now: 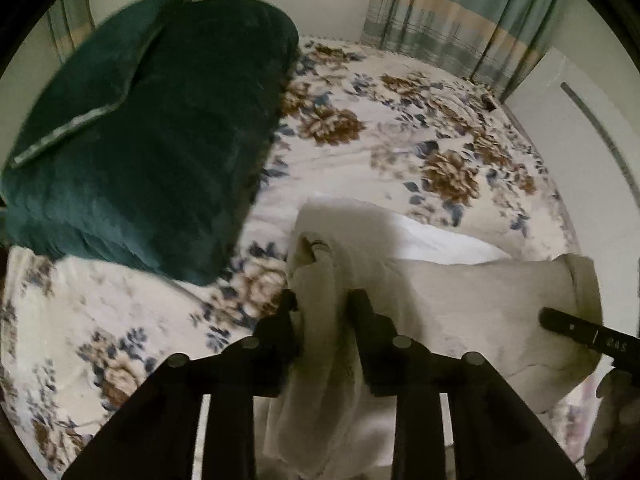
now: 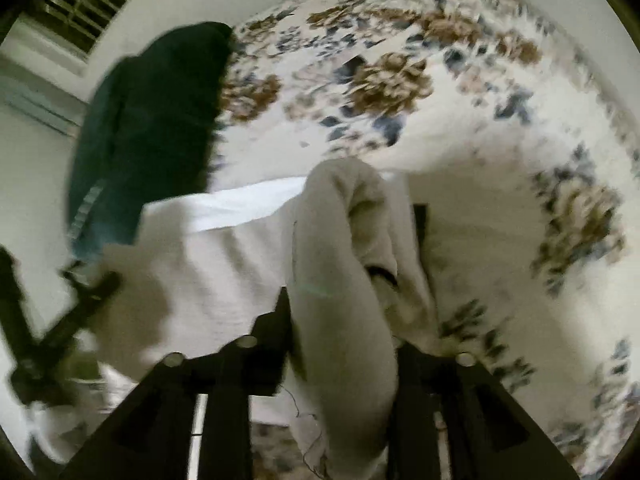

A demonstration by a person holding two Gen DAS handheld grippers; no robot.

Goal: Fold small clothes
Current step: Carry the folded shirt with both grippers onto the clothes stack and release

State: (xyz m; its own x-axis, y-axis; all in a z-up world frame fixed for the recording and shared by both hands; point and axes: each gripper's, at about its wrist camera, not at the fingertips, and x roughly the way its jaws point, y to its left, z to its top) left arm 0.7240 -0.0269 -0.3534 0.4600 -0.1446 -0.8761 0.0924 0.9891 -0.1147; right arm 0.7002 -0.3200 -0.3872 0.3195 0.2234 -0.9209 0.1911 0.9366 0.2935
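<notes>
The left gripper [image 1: 322,300] had its jaws clamped on a bunched edge of the cream garment [image 1: 460,300], which hung stretched above the bed [image 1: 400,120] between the two tools. The right gripper [image 2: 348,276] likewise had its jaws closed on a thick fold of the same cloth, the fabric draping down between its fingers. A white layer of the garment showed along its far edge. A folded dark green blanket [image 1: 152,128] lay on the floral bedspread to the left, near the garment. Striped curtains [image 1: 460,12] hung behind the bed.
</notes>
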